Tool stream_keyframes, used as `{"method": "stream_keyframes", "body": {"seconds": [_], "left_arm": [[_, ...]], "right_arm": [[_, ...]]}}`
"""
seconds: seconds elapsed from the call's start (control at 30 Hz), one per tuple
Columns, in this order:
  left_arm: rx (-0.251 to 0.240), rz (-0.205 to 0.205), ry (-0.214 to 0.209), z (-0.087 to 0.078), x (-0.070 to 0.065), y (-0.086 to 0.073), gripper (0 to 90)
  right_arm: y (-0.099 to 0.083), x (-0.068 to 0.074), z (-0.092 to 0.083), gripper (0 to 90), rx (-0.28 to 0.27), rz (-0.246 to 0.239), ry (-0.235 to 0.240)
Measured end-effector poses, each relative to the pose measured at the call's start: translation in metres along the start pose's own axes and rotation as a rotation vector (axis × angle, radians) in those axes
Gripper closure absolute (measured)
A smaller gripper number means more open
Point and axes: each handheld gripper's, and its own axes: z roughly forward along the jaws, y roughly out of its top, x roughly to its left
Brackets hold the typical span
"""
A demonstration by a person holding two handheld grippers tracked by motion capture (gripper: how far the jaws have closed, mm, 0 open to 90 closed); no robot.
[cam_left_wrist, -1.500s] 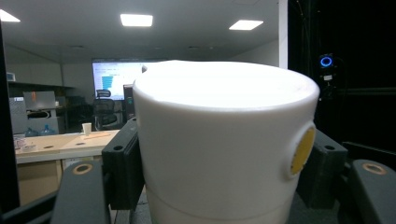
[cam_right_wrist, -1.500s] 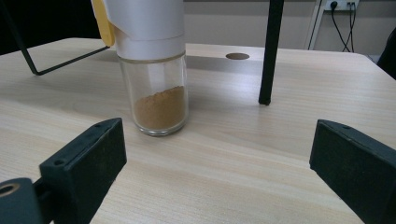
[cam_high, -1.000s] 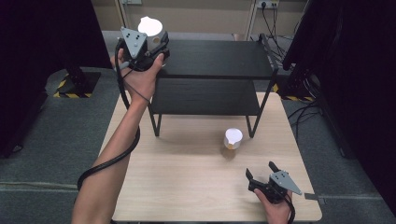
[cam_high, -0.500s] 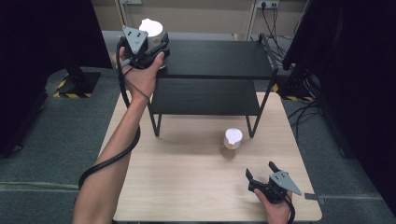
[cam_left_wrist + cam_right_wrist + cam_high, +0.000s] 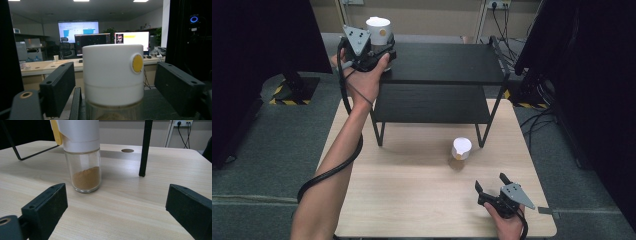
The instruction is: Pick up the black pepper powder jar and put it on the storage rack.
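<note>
At the far left of the high view, about eleven o'clock from the middle of the tabletop [image 5: 412, 200], the left gripper [image 5: 379, 47] is held up at the left end of the black shelf's [image 5: 447, 62] top board, a black cable trailing from it down along the forearm. Its fingers [image 5: 58, 85] have just been opening and now stand apart with the white-capped jar [image 5: 113, 77] between them; the left gripper view shows a clear gap on each side of the white cap, so the pads do not press on it. This jar stands upright on the shelf's top board, a yellow round dot on its cap facing about three o'clock in the left gripper view. Farther right, at about two o'clock from the tabletop's middle, a second jar [image 5: 461, 149] with a white cap stands upright on the light wood just in front of the shelf's right front leg [image 5: 145, 147]; its clear glass holds brown powder. At about five o'clock, near the front right corner, the right gripper [image 5: 493, 187] rests low over the tabletop, its fingers [image 5: 47, 205] spread wide and empty, aimed at the second jar, which stands apart ahead of them. Around the tabletop lies grey carpeted floor [image 5: 267, 150]; black curtains hang at both sides, and wall sockets with cables sit at twelve to one o'clock.
</note>
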Motion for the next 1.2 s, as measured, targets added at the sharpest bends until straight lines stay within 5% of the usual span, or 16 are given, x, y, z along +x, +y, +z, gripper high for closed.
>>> {"method": "stream_keyframes", "body": {"seconds": [0.5, 1.2], "left_arm": [[-0.041, 0.002, 0.0, -0.021, 0.002, -0.006, 14.8], [-0.088, 0.005, -0.055, -0.063, 0.007, -0.03, 14.7]], "right_arm": [[0.001, 0.0, 0.0, 4.2, 0.003, -0.002, -0.001], [0.0, 0.001, 0.0, 4.1, 0.002, -0.001, -0.003]]}}
